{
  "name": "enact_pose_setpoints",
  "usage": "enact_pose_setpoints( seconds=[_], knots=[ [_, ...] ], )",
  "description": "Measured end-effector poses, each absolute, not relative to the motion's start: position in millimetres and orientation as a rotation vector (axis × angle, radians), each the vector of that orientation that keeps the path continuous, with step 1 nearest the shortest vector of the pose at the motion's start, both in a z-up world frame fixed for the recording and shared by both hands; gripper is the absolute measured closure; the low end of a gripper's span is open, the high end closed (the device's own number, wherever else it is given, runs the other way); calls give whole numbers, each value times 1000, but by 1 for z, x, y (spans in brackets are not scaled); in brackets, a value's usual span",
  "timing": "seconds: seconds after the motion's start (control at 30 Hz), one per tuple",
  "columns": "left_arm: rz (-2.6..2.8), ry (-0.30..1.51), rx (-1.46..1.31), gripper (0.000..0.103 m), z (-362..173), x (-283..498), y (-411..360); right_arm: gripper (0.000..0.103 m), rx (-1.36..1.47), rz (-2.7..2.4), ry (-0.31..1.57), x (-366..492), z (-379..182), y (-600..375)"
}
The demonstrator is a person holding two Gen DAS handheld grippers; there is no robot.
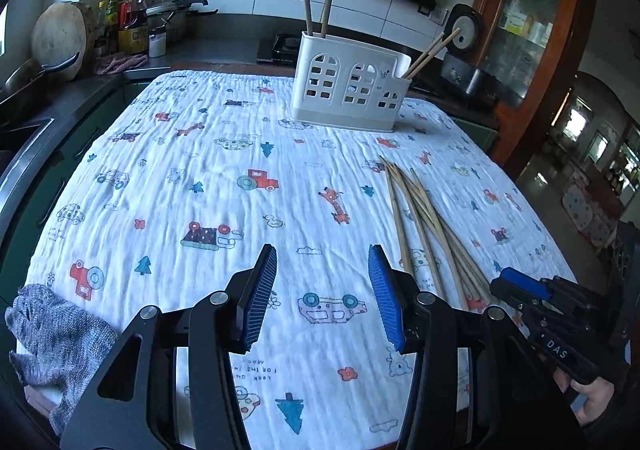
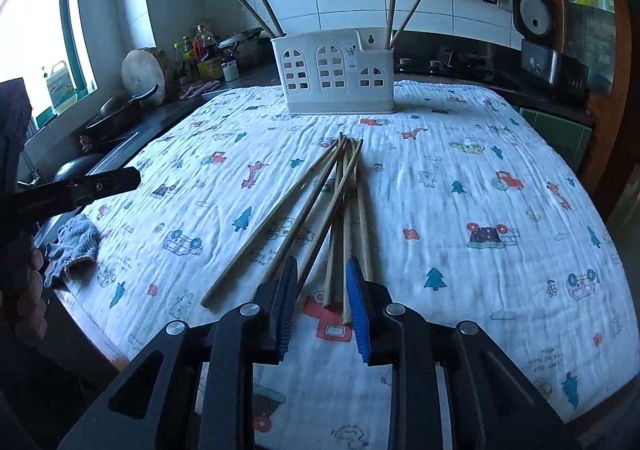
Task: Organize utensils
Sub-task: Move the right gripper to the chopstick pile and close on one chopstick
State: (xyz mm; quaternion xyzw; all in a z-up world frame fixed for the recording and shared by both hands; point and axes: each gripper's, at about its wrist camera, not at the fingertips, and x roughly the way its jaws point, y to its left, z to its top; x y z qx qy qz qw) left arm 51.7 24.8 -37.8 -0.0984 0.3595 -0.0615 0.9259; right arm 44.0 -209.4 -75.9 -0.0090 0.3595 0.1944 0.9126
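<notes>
— On the patterned cloth (image 2: 460,154), near the front edge, a loose heap of chopsticks (image 2: 320,210) is spread in a fan, tips gathered toward the back. Why is the right gripper (image 2: 322,302) set so low over their near ends?

— A pick seems to be intended. The near ends of a few sticks are seen between its blue pads (image 2: 358,310), and the jaws are narrowed to a small gap. Whether the pads are already pressed on a stick cannot be told from these views — no stick is seen lifted off the cloth.

— And the left gripper (image 1: 322,298)?

— It is held above bare cloth, beside the heap, with its jaws about half open and nothing between them. It appears to be kept out of the way, or kept ready to steady something.

— Where are the sticks meant to be put?

— Presumably in the white holder (image 2: 336,74) stood at the far side of the cloth, the one with little window cut-outs. Two chopsticks are already stood in its left compartment and two in its right, leaning on the walls, so the sorting is judged to be under way with most of the heap still to be moved.

— What might go wrong?

— Because the sticks are crossed over one another, more than one could be caught at once, or a neighbour dragged along.
</notes>
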Motion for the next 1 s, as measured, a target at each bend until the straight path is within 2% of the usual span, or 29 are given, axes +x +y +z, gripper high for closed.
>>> enact_pose_setpoints(
  seconds=[0.5, 0.77, 1.0],
  knots=[
    [-230, 781, -201, 57, -55, 48, 0, 89, -10, 325, 785, 60, -96, -226],
    [-315, 839, -187, 57, -76, 51, -31, 90, -21, 315, 786, 64, -102, -228],
    [-293, 839, -186, 58, -77, 52, -26, 90, 10, 366, 772, 50, -91, -220]
  ],
)
